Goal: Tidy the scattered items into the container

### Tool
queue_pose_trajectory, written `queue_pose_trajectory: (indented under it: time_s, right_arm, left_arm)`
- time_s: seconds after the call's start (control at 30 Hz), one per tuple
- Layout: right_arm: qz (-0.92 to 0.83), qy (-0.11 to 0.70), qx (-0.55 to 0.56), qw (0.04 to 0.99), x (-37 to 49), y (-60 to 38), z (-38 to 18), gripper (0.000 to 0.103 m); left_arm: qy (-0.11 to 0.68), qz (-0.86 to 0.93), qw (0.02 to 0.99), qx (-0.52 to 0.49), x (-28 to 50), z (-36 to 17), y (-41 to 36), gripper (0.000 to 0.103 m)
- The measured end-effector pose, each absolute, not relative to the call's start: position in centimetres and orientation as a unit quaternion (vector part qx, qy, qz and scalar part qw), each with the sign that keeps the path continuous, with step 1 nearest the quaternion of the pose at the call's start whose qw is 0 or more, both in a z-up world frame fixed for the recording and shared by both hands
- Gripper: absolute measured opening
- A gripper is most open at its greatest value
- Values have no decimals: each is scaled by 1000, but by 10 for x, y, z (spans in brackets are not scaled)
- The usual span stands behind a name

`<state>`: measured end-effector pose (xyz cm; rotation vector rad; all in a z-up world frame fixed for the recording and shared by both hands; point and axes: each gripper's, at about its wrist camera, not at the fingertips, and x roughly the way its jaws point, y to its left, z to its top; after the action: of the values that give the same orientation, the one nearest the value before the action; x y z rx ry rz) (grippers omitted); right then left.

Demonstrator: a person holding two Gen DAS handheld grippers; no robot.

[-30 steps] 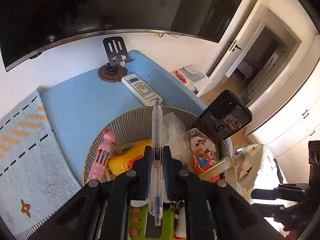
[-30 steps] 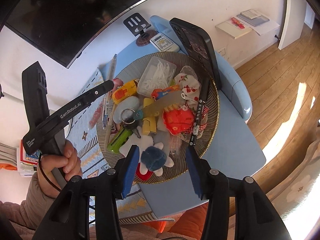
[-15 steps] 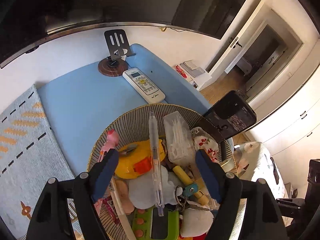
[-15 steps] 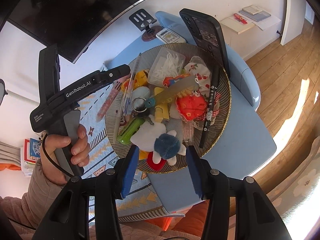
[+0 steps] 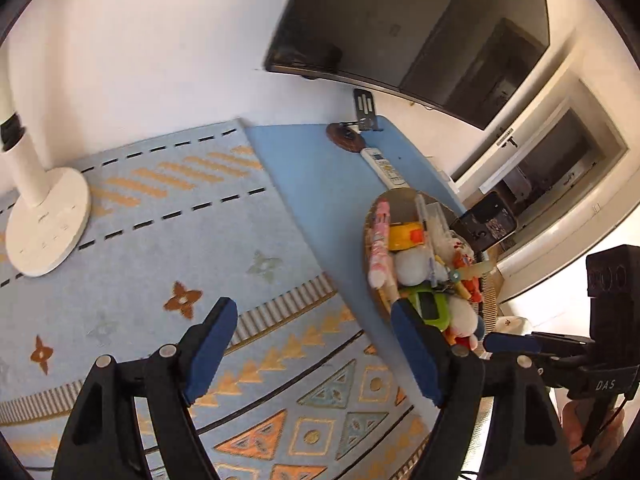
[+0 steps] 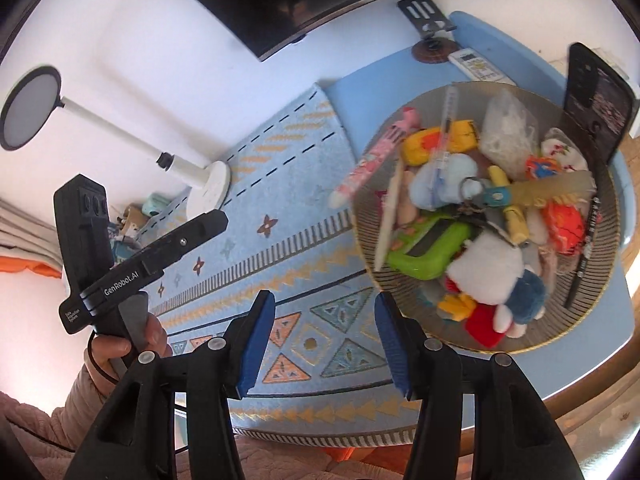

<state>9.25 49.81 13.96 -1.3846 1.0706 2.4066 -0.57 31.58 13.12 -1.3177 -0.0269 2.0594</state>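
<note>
The round striped basket (image 6: 554,334) stands on the blue table and is heaped with small items. Among them are a clear pen (image 6: 445,128), a green case (image 6: 430,250), a white and blue plush toy (image 6: 502,280) and a black phone (image 6: 596,96) leaning on the far rim. A pink pen (image 6: 372,160) lies across the left rim. My left gripper (image 5: 312,344) is open and empty above the patterned mat, with the basket (image 5: 369,248) to its right. My right gripper (image 6: 326,336) is open and empty too, low over the mat just left of the basket.
A patterned blue mat (image 5: 168,248) covers the table's left part. A white lamp base (image 5: 44,224) stands at its far left. A white remote (image 6: 478,66) and a phone stand (image 6: 430,20) sit behind the basket. A hand (image 6: 120,344) holds the left gripper's handle.
The left gripper opened and left the clear pen in the basket. It then swung left, away over the mat. The right gripper also drifted left, so the basket now sits to its right.
</note>
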Motion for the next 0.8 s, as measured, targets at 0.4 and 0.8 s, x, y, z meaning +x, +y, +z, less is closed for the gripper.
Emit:
queue_pose_trajectory:
  time_s: [0.4, 0.8]
  right_arm:
    - [824, 246, -508, -59, -51, 334, 111, 61]
    - [834, 76, -529, 137, -93, 316, 63, 74]
  left_arm:
    - [8, 849, 148, -507, -12, 94, 97, 77]
    - [27, 859, 39, -511, -12, 37, -1, 77]
